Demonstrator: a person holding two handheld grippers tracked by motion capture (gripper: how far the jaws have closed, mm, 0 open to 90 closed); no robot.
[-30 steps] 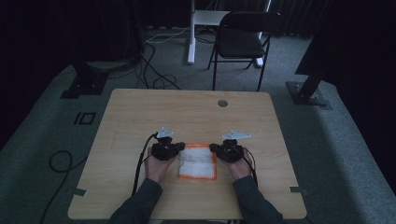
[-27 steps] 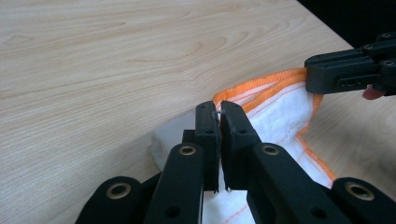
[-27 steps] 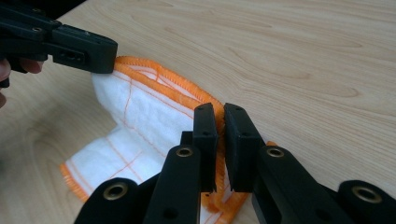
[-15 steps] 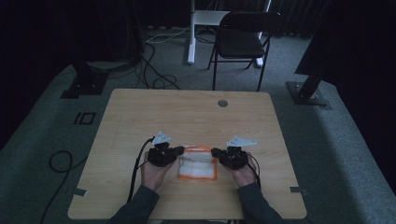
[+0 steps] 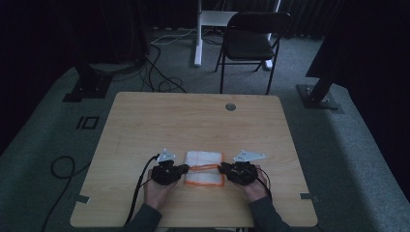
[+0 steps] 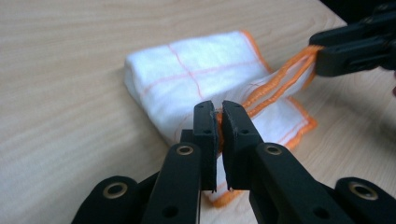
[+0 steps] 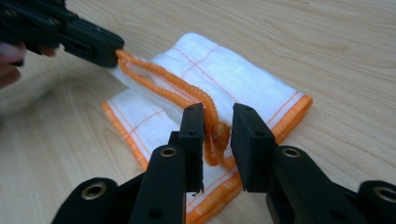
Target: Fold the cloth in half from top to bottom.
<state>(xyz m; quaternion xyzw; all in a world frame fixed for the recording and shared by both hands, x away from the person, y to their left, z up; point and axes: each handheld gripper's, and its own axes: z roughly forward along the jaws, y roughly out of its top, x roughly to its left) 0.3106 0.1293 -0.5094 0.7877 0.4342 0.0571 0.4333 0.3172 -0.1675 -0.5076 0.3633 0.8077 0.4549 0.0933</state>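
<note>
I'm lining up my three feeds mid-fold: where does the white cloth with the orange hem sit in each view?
High view: the cloth lies near the table's near edge, between the two grippers.
Left gripper view: centre, running up and left from the jaws.
Right gripper view: centre, stretching right behind the jaws.
Shared landmark: the lifted orange hem, stretched from the left gripper to the right gripper.

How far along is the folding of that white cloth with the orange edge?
Done: the cloth already lies folded over on the table, its far half flat. In hand: the left gripper pinches one end of the raised orange hem. The right gripper has the other end between its jaws, which have just been opening, with a gap at one pad. Left: probably letting go and drawing both grippers back; whether another fold follows, I cannot tell.
</note>
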